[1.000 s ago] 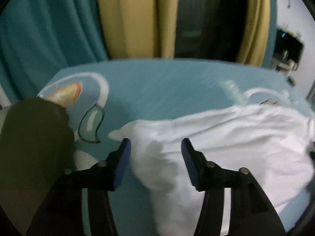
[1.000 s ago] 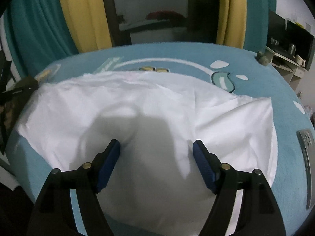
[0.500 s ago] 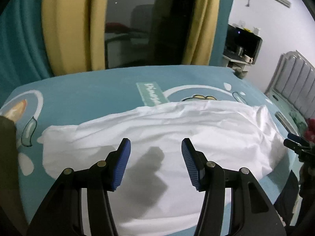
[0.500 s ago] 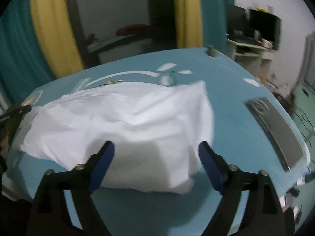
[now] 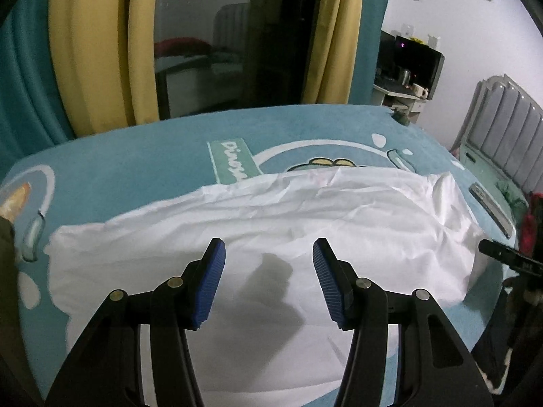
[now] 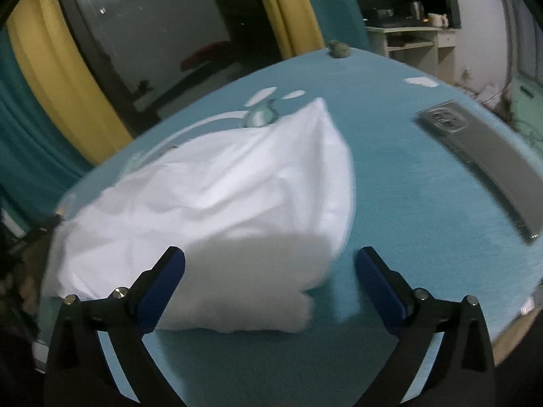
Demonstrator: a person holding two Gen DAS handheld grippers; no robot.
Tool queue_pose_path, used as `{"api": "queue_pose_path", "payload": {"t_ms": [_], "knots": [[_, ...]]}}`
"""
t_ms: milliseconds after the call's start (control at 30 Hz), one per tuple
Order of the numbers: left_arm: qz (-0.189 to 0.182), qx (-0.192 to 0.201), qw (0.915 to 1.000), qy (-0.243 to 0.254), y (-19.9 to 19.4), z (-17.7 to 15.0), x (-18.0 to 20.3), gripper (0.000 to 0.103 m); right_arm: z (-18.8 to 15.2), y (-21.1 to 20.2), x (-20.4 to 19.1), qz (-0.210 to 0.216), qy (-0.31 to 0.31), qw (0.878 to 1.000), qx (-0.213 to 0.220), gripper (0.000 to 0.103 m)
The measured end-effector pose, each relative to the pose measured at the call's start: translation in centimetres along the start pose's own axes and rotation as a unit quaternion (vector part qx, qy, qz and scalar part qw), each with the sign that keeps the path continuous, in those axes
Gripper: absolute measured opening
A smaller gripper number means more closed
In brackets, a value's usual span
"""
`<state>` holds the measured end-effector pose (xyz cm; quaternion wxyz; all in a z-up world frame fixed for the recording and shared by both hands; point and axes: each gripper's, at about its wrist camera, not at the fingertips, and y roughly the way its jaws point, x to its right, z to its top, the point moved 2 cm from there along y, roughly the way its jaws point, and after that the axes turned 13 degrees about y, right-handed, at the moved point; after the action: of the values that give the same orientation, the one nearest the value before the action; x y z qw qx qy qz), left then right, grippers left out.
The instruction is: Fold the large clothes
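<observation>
A large white garment (image 5: 271, 224) lies folded and wrinkled on a teal bed cover (image 5: 135, 156) with cartoon prints. My left gripper (image 5: 268, 281) is open and empty, hovering over the garment's near edge. In the right wrist view the garment (image 6: 210, 203) shows as a thick folded pile on the teal cover (image 6: 390, 186). My right gripper (image 6: 269, 288) is wide open and empty, just above the pile's near right corner. The tip of the right gripper (image 5: 505, 257) shows at the right edge of the left wrist view.
A grey remote-like slab (image 6: 485, 162) lies on the bed to the right of the garment. Yellow and teal curtains (image 5: 95, 44) and a dark window stand behind the bed. A padded headboard (image 5: 505, 129) and a desk with a screen (image 5: 414, 64) are at right.
Both views have swung to the right. The left gripper has drawn back from the garment's left end to face its middle. The right gripper has moved to the pile's right corner and opened wider.
</observation>
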<state>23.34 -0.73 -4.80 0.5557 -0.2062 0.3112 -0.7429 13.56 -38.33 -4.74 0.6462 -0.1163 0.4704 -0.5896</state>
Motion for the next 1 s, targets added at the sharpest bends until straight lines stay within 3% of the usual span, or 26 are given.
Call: {"api": "queue_pose_path", "payload": {"t_ms": [133, 267, 400, 633, 667, 733, 900, 933, 967, 1000], "knots": [[-0.025, -0.009, 0.9996, -0.009, 2.1, -0.4, 1.1, 0.057, -0.7, 0.9, -1.8, 0.027, -0.009, 1.000, -0.009, 0.103], [-0.026, -0.061, 0.9978, -0.004, 5.3, -1.5, 1.5, 0.057, -1.0, 1.9, -3.5, 0.063, 0.002, 0.998, -0.017, 0.103], [-0.007, -0.057, 0.9980, 0.025, 5.4, -1.6, 2.2, 0.057, -1.0, 3.0, -4.9, 0.097, 0.015, 0.995, -0.032, 0.103], [-0.008, -0.051, 0.9984, 0.024, 5.3, -1.9, 2.1, 0.057, -1.4, 5.4, -8.6, 0.145, 0.014, 0.988, -0.056, 0.099], [-0.009, -0.051, 0.9983, 0.025, 5.4, -1.8, 2.1, 0.057, -1.6, 5.7, -9.1, 0.146, 0.009, 0.987, -0.059, 0.094], [-0.008, -0.052, 0.9982, 0.028, 5.5, -1.8, 2.2, 0.057, -1.8, 6.4, -9.7, 0.148, 0.010, 0.987, -0.066, 0.064], [-0.008, -0.052, 0.9981, 0.032, 5.5, -1.8, 2.4, 0.057, -1.8, 6.8, -10.3, 0.198, 0.036, 0.977, -0.076, 0.044], [-0.007, -0.052, 0.9981, 0.031, 5.4, -1.9, 2.5, 0.057, -1.8, 6.6, -10.6, 0.201, 0.027, 0.977, -0.072, 0.037], [-0.007, -0.052, 0.9982, 0.027, 5.4, -1.9, 2.5, 0.057, -1.8, 6.2, -10.9, 0.203, 0.016, 0.977, -0.066, 0.023], [-0.010, -0.052, 0.9984, 0.021, 5.4, -1.8, 2.6, 0.057, -1.7, 5.6, -11.2, 0.204, 0.006, 0.977, -0.058, 0.020]]}}
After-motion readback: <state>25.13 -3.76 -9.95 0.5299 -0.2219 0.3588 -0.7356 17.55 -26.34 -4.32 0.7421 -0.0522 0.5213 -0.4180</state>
